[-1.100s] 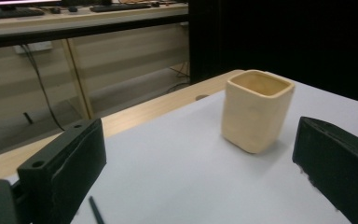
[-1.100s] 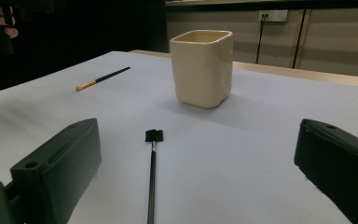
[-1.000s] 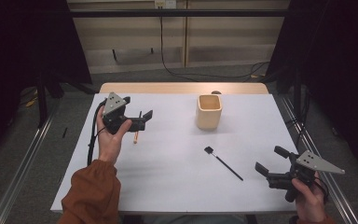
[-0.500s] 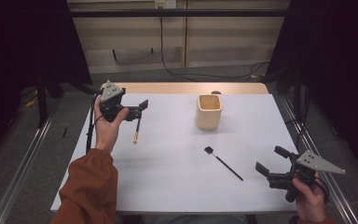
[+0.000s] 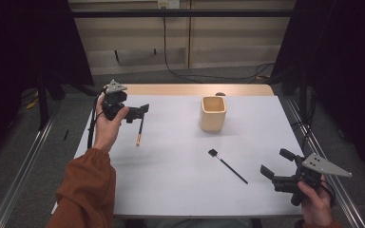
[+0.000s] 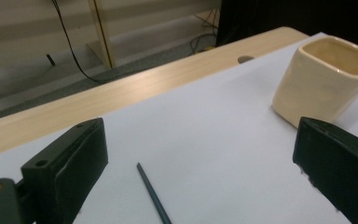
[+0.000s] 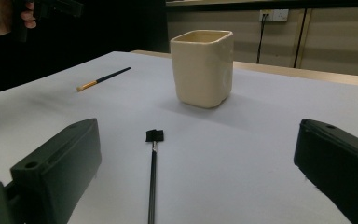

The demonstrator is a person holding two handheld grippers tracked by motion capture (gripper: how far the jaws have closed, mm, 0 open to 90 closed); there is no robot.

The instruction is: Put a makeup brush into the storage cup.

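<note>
Your left gripper (image 5: 140, 110) hangs above the surface (image 5: 171, 190) at its far-left part, jaws spread wide and empty, aimed toward the cup (image 5: 213, 113). The orange-tipped brush (image 5: 139, 130) lies flat right below those jaws, its dark handle pointing away from you, orange end nearer you. In the left gripper view its dark handle (image 6: 153, 195) runs up between the two jaws.

Judgement on handling: the brush looks thin, light and stiff, and may roll or skid on the smooth white sheet. Take it across the handle near mid-length, jaws straddling the shaft; a grip at either tip would probably let it swing.

Pose: your left wrist is cocked up, forearm reaching in from the lower left, so the jaws point more sideways than down. They would need tilting down to meet the shaft.

Your right gripper (image 5: 278, 167) rests low at the near-right corner, jaws spread, empty. The black brush (image 5: 228, 166) lies just ahead of it, flat head (image 7: 154, 136) toward the cup (image 7: 203, 66).
</note>
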